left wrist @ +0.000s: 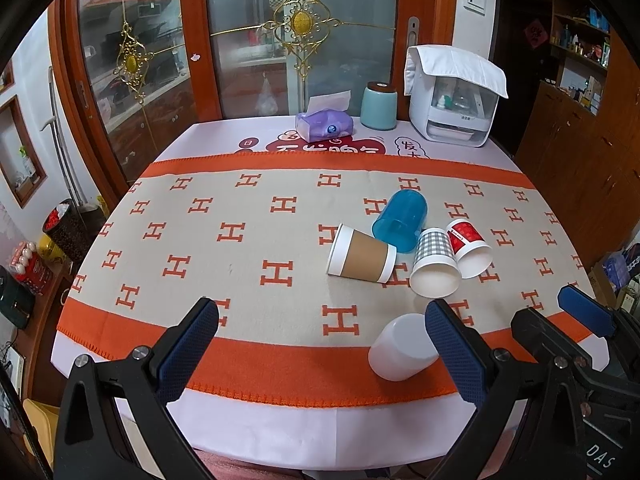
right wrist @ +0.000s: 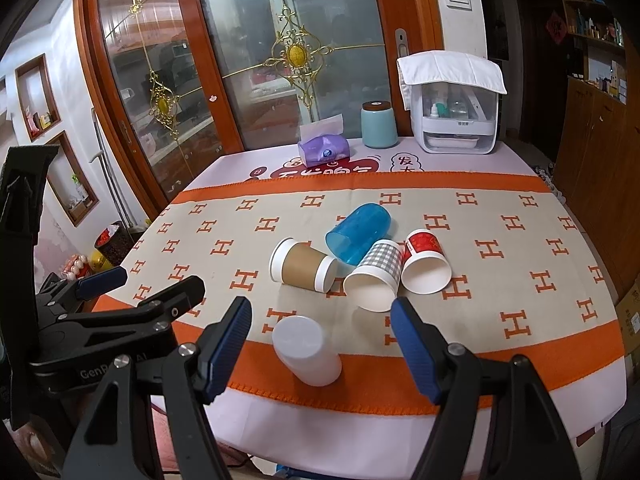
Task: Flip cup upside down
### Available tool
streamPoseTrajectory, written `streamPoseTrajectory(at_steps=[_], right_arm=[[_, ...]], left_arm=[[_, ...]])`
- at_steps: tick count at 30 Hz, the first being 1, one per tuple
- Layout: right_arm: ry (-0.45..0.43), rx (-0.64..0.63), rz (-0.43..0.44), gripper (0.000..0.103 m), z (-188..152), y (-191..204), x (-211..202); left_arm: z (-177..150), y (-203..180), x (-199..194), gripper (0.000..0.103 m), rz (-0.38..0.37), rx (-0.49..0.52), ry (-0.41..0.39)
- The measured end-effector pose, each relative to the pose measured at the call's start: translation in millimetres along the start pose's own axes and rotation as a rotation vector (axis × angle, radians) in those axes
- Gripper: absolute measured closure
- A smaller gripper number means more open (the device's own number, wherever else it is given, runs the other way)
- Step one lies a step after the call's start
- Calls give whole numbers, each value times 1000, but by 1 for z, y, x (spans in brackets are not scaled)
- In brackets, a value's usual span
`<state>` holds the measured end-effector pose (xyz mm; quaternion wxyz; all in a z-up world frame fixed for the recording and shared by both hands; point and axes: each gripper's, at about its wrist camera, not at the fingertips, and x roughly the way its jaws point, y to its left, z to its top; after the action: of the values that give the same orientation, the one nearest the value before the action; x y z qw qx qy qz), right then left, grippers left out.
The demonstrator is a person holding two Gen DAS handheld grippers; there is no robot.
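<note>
White plastic cup (right wrist: pixel 307 351), smooth cyl., lying on side lower centre on orange cloth border (right wrist: pixel 500 364); behind it blue plastic cup (right wrist: pixel 359 234), brown-sleeve (right wrist: pixel 304 265), checked (right wrist: pixel 375 276) & red paper cups (right wrist: pixel 425 262) lying clustered, touching. Left gripper (left wrist: pixel 322 342) & right gripper (right wrist: pixel 322 338) both gaping wide, gripping nothing

the blanket (right wrist: pixel 500 280) on the table looks like soft matt woven cloth with a stitched orange edge. the white cup (right wrist: pixel 308 350) is smooth, frosted, matt plastic; the blue cup (right wrist: pixel 358 234) is glossy see-through plastic. the brown cup (right wrist: pixel 304 266), checked cup (right wrist: pixel 378 270) and red cup (right wrist: pixel 426 260) look like paper, the brown sleeve matt. the right tool (right wrist: pixel 320 340) is matt black plastic with silver metal screws and rough, dotted blue pads (right wrist: pixel 230 346). the door frame (right wrist: pixel 208 60) is glossy wood.
</note>
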<state>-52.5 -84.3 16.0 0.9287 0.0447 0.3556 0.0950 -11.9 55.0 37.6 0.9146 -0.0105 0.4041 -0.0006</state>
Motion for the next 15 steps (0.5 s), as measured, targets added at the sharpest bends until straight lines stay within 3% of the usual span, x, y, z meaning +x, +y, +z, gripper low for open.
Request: streamPoseTrajectory(at_steps=[15], right_arm=[[-3,-1,-2,31,0,1,-1]], left_arm=[[-1,0,1,1,-2,-2,2]])
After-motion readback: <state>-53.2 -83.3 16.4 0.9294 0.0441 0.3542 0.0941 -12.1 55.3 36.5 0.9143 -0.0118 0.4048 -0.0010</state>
